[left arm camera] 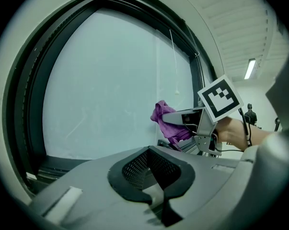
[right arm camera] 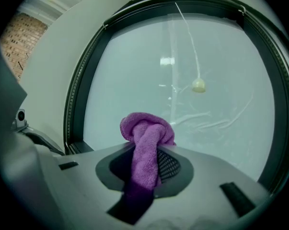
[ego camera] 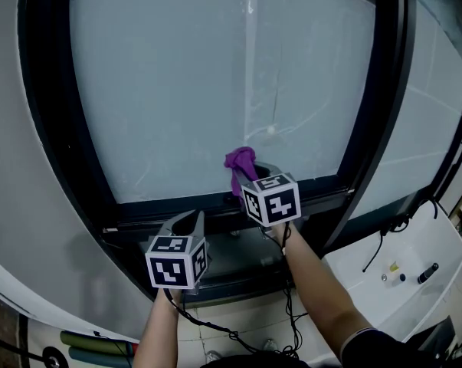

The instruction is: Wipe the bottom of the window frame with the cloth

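Observation:
A purple cloth (ego camera: 240,162) (left arm camera: 163,122) (right arm camera: 145,143) is bunched in my right gripper (ego camera: 251,175) (right arm camera: 149,150), which is shut on it. The wad pokes out past the jaw tips, close to the frosted pane and just above the dark bottom rail of the window frame (ego camera: 162,209) (left arm camera: 51,164) (right arm camera: 79,147). Whether it touches the glass I cannot tell. In the left gripper view the right gripper (left arm camera: 175,120) shows from the side. My left gripper (ego camera: 191,221) (left arm camera: 150,151) hangs lower and to the left, in front of the rail, shut with nothing in it.
A dark upright mullion (ego camera: 368,113) bounds the pane on the right. A thin pull cord with a bead (ego camera: 270,130) (right arm camera: 198,85) hangs in front of the glass. A white unit with cables (ego camera: 403,274) stands lower right. Green rolls (ego camera: 93,349) lie at lower left.

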`<state>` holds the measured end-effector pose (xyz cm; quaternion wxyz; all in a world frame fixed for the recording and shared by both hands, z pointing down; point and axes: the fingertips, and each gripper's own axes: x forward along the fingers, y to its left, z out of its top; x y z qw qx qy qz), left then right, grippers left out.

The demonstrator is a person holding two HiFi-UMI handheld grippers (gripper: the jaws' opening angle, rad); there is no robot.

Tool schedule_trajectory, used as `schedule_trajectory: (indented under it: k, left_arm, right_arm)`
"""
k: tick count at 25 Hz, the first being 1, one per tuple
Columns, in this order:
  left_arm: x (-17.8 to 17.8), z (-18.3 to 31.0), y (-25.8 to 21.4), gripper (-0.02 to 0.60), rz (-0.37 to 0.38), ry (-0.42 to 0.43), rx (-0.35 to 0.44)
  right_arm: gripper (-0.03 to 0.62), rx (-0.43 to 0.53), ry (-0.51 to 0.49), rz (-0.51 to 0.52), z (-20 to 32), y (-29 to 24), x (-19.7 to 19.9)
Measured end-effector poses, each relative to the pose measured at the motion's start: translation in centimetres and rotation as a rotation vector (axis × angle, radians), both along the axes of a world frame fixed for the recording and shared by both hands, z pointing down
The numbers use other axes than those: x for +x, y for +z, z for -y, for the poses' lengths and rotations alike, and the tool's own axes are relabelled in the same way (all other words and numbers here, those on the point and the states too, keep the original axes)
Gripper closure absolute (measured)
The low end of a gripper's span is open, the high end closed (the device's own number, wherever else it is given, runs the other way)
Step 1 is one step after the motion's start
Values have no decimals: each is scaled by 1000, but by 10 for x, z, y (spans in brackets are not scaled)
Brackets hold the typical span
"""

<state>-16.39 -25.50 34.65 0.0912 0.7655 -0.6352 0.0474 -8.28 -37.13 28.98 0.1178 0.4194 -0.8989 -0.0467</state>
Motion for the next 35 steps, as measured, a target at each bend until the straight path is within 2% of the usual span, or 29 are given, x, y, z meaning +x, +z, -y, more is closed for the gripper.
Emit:
schedule_trajectory:
  k: [6, 12, 16, 23, 27, 31, 35]
  left_arm:
    - [-30, -13, 1, 577, 5, -15, -4]
    - [-56, -23, 9, 578, 5, -13, -20]
    - [-70, -26, 18, 578, -3, -13, -38]
    - [-78, -20, 34, 578, -25, 10, -60]
    - [-82, -19, 45, 577, -41, 9, -77]
    - [-89, -19, 50, 578, -53, -4, -83]
    - [-99, -23, 55, 578, -60, -31, -89]
  right_arm:
    - [499, -15, 17, 0, -17, 4, -42]
    - [499, -82, 96, -26, -19, 36, -71]
    - [499, -120, 175, -61, -14, 62, -79]
    - [497, -136, 248, -152, 2, 103, -81]
    - [497, -155, 247, -190, 13, 124, -83]
    - [497, -176, 229, -158, 19, 129, -83]
    - [499, -237, 213, -136, 19, 136, -85]
